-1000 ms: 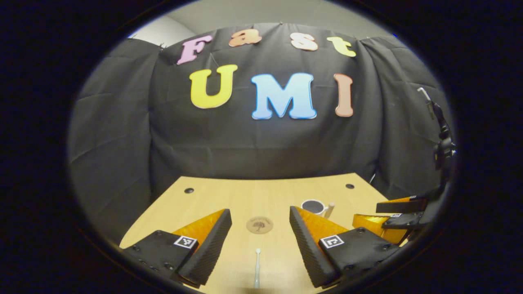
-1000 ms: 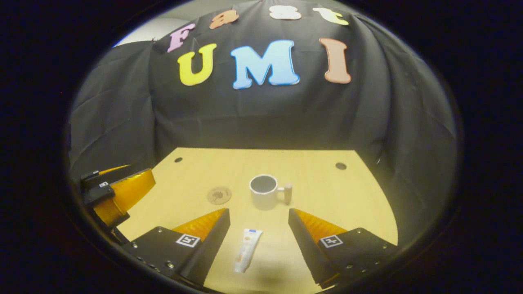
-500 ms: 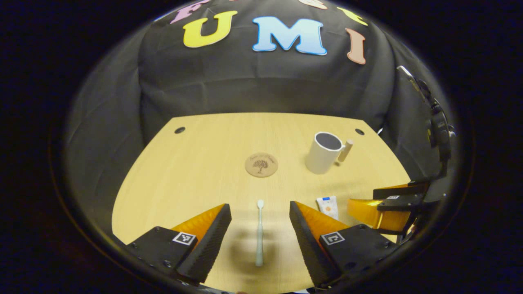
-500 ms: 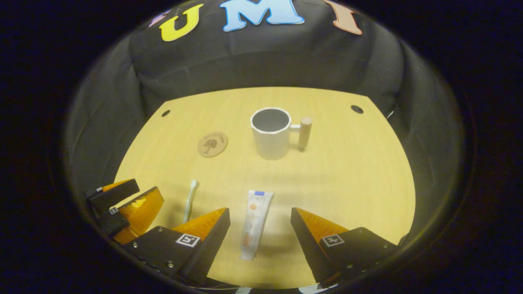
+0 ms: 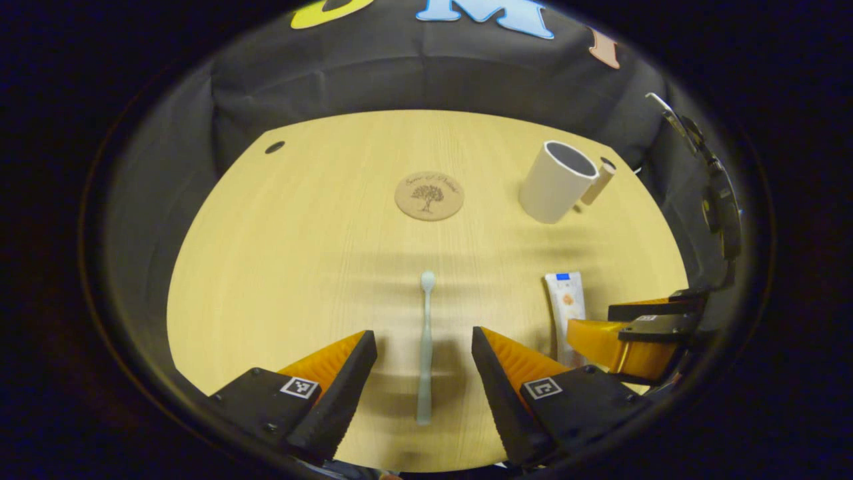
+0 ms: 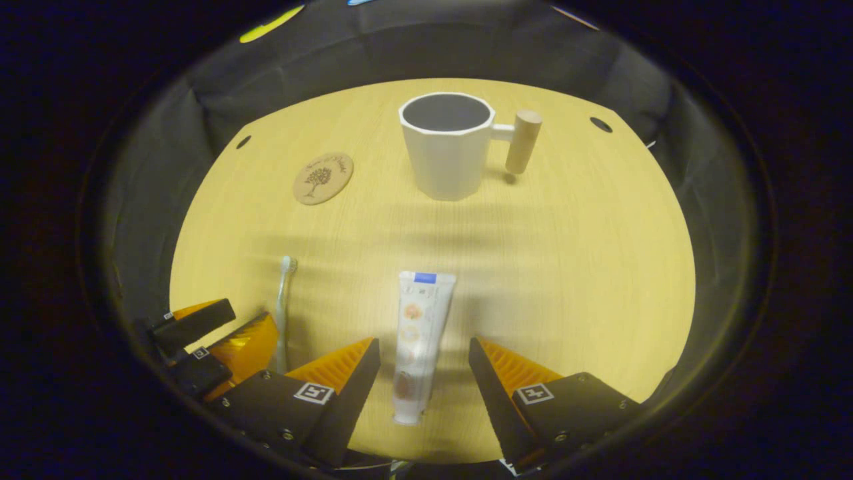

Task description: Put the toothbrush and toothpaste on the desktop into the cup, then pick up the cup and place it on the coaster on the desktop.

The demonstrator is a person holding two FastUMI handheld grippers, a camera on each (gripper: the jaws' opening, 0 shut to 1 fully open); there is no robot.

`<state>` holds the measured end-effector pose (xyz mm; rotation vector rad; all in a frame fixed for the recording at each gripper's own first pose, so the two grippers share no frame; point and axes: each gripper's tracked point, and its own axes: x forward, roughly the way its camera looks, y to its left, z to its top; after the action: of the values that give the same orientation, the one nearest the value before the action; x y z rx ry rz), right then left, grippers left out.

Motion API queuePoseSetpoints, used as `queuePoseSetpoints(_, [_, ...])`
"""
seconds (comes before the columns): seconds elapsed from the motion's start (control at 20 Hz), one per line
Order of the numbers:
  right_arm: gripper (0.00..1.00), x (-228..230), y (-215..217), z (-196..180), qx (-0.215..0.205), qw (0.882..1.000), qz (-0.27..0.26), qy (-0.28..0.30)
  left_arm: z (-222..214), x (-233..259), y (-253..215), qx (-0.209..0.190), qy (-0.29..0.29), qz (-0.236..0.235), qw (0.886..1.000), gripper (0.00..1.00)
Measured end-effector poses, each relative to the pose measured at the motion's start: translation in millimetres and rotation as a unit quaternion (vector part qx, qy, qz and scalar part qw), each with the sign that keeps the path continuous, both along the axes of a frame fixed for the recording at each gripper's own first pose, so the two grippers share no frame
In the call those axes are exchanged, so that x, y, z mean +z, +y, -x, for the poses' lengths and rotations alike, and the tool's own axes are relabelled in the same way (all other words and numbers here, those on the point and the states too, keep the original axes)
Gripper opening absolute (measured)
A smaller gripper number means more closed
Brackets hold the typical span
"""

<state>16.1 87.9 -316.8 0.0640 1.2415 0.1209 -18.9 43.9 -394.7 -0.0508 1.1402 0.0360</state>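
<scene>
A pale toothbrush lies lengthwise on the wooden desktop, its handle between the spread fingers of my left gripper, which is open and hovers above it. A white toothpaste tube lies between the fingers of my right gripper, also open. Farther off stands a white cup with a wooden handle, empty. A round cork coaster sits near the desk's middle. The tube, cup and right gripper show at the right of the left gripper view. The toothbrush, coaster and left gripper show in the right gripper view.
The black cloth wall closes the desk at the back and sides. Small round holes sit near the desk's far corners, with one in the right gripper view. A dark stand with a clamp rises at the right edge.
Both cameras have tipped down toward the desk and come lower. The toothbrush and tube now reach in between the fingers, and the cup looks larger and nearer.
</scene>
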Motion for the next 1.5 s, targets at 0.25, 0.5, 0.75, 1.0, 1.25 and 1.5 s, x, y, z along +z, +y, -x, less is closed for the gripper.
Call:
queuePoseSetpoints(0.25, [0.84, -17.7, -2.7, -2.2, -0.014, 0.999, 0.007, 0.038, 7.5, -21.8, 4.4, 0.001, 0.052, -0.012, 0.999, 0.96])
queuePoseSetpoints(0.5, [0.84, -28.5, -3.4, 0.8, -0.009, 0.998, 0.025, 0.054, 29.8, -46.3, 5.6, 0.006, 0.112, -0.008, 0.994, 0.96])
queuePoseSetpoints(0.75, [0.79, -36.5, -10.8, 3.9, 0.001, 0.997, 0.048, 0.062, 23.3, -48.2, 4.9, 0.007, 0.108, -0.006, 0.994, 0.92])
queuePoseSetpoints(1.0, [0.54, -39.9, -14.0, 4.5, -0.002, 0.996, 0.056, 0.068, 16.4, -41.5, -6.5, -0.016, 0.139, -0.004, 0.990, 0.74])
queuePoseSetpoints(1.25, [0.27, -35.4, -16.5, 6.2, 0.006, 0.997, 0.051, 0.063, 6.0, -14.8, -28.5, -0.027, 0.135, -0.017, 0.990, 0.18])
queuePoseSetpoints(1.5, [0.16, -32.7, -16.4, 6.0, -0.015, 0.998, 0.024, 0.053, 13.5, -10.0, -24.3, -0.022, 0.117, -0.009, 0.993, 0.08])
